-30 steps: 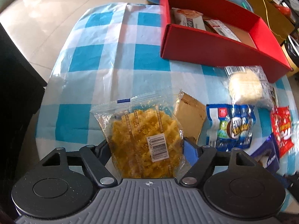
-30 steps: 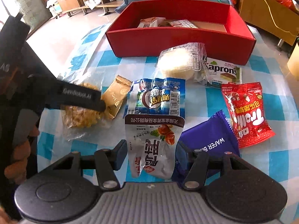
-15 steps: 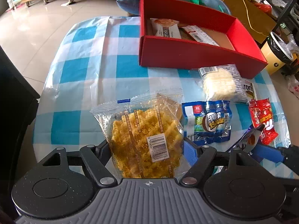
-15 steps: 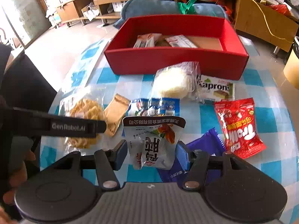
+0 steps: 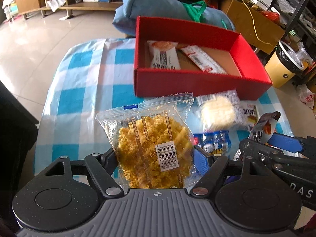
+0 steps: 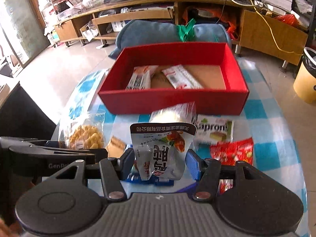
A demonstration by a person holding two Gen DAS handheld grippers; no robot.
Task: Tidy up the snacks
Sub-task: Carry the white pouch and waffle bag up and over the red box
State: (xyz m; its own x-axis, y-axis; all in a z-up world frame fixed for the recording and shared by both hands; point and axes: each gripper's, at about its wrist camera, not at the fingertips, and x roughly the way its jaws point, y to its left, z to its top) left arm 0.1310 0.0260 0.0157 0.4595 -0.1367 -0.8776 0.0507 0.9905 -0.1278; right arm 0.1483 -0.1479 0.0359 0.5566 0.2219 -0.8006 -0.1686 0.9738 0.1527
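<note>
Two packets are in hand at once, one per gripper, both lifted clear of the checked tablecloth (image 5: 83, 83). Nearest in the left wrist view, the left gripper (image 5: 154, 158) has its jaws fairly wide and pressed against the sides of a clear waffle cracker packet (image 5: 150, 138), which stands roughly upright with its long axis running away from the camera, sealed top edge tipped toward the box and barcode facing up. In the right wrist view, the right gripper (image 6: 158, 163) is closed to a narrower gap on a white pouch (image 6: 162, 148), also held upright by its lower end, its dark printed band at the top pointing toward the box. Beyond them, still lying on the cloth, are a round pale cake in clear wrap (image 6: 171, 116), a Kaproni bar (image 6: 214, 131) and a red candy bag (image 6: 233, 152). Farthest is the red box (image 6: 173, 100), already holding two wrapped bars with bare floor on its right half. The step looks like carrying both toward the box; the next move calls for clearing its near wall, then lowering each packet flat onto the free floor before releasing.
</note>
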